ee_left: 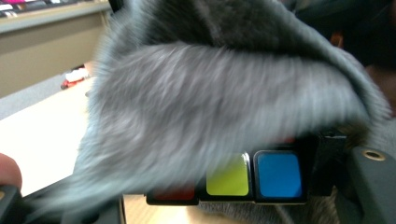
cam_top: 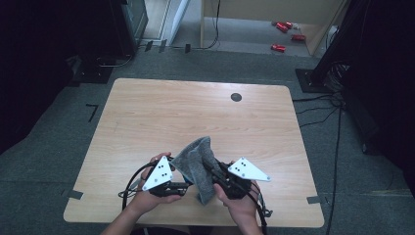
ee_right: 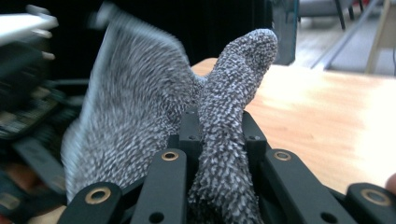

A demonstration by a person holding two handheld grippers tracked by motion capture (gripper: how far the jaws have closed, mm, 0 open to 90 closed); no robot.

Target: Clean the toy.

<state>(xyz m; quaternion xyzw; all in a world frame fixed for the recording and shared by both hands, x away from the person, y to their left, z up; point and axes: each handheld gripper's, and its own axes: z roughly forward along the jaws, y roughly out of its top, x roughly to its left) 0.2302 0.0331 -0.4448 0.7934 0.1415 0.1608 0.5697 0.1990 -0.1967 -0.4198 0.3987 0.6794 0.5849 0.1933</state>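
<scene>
Grey fuzzy knit cloth (cam_top: 198,164), crumpled and peaked, is held up between both tools over the near edge of the pale wood-grain surface (cam_top: 161,112). Right tool (ee_right: 219,135) is clenched on a bunched fold of it. Under the cloth, left tool (cam_top: 182,185) grips a colour-tiled cube (ee_left: 252,176) with glossy square green, blue and red stickers; cloth drapes on the cube.
</scene>
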